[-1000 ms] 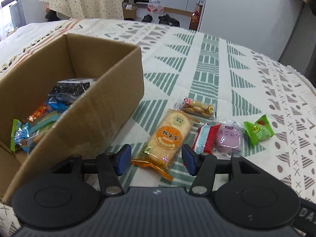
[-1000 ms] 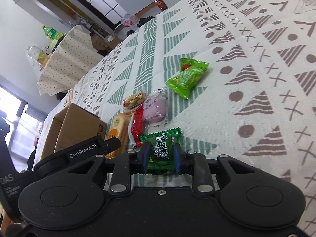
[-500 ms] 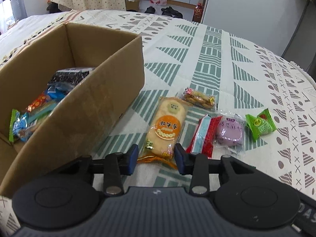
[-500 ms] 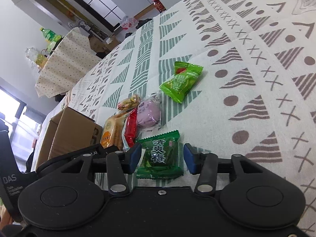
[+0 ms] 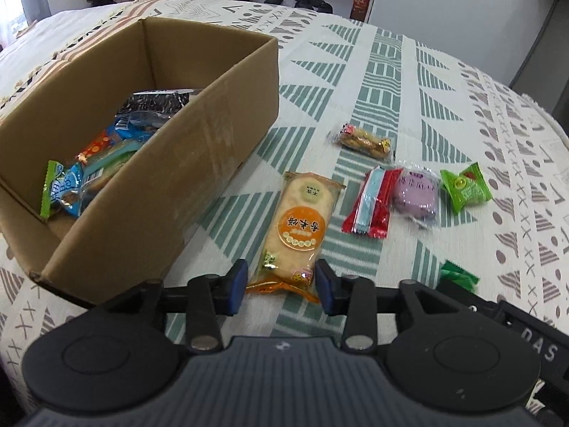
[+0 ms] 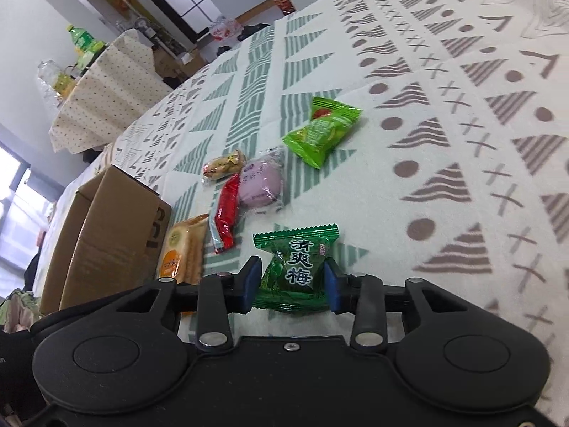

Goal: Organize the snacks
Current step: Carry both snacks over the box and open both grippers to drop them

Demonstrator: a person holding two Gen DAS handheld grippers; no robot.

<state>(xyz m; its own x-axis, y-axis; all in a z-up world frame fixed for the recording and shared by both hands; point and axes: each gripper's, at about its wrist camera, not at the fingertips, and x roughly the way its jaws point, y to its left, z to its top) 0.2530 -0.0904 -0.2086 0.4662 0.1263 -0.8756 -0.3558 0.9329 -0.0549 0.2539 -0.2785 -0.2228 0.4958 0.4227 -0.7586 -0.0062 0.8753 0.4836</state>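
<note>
While the left gripper (image 5: pixel 281 286) opens around the rice cracker packet (image 5: pixel 300 226) at lower centre, I see a gap at each pad. My right gripper (image 6: pixel 291 284) is closing on the dark green plum candy (image 6: pixel 297 265) (pads appear to touch its sides). Cardboard box (image 5: pixel 199 163) sits at left, holding snacks.

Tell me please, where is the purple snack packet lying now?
In the left wrist view the purple snack packet lies on the patterned cloth, right of the cardboard box, between the red packet and the light green packet.
</note>
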